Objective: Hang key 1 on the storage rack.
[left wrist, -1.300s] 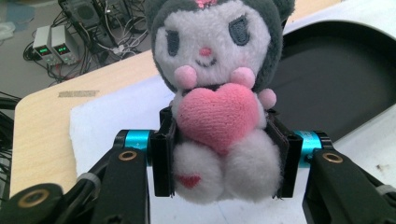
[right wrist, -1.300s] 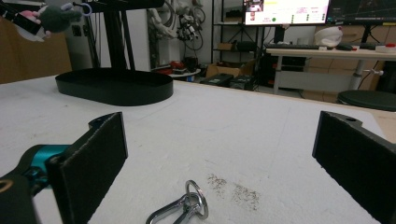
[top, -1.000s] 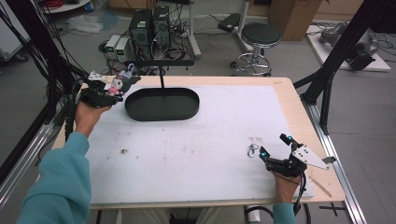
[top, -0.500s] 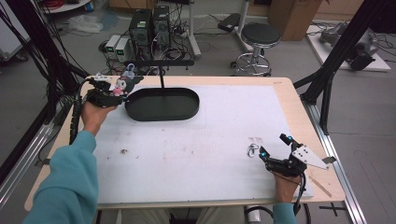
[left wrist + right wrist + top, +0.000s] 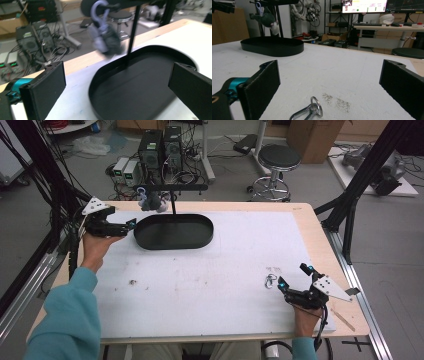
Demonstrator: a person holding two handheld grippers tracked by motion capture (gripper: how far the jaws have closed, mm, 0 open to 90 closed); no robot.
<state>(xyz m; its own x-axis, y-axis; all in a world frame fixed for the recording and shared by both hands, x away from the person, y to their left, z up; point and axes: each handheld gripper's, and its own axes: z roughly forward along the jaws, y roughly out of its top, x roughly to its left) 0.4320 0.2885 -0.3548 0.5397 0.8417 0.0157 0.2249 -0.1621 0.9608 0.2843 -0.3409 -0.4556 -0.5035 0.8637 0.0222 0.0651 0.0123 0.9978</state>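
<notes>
A: State the condition of the left tool [image 5: 131,224].

B: Its jaws stand well apart and grip nothing. A hand holds it at the counter's [image 5: 200,290] far-left corner, aimed at the left end of the black oval tray [image 5: 173,232].

A: What hangs just beyond that end?

B: A small plush keychain [image 5: 105,37], clipped by a pale purple carabiner [image 5: 98,11] to the horizontal bar of a black stand [image 5: 174,187]. The stand's post rises from the tray, so the tray probably serves as base and catch area. In the left gripper view the plush is blurred, so its details cannot be read. The wide jaw spacing suits either an approach to the plush or a release just made; which applies cannot be told.

A: And the right tool [image 5: 293,280]?

B: Also spread wide and empty, low at the near-right part of the counter. A metal snap hook with ring [image 5: 308,111] lies flat on the white surface, directly in front of the jaws and between their lines, touching neither. That placement likely prepares a pickup.
</notes>
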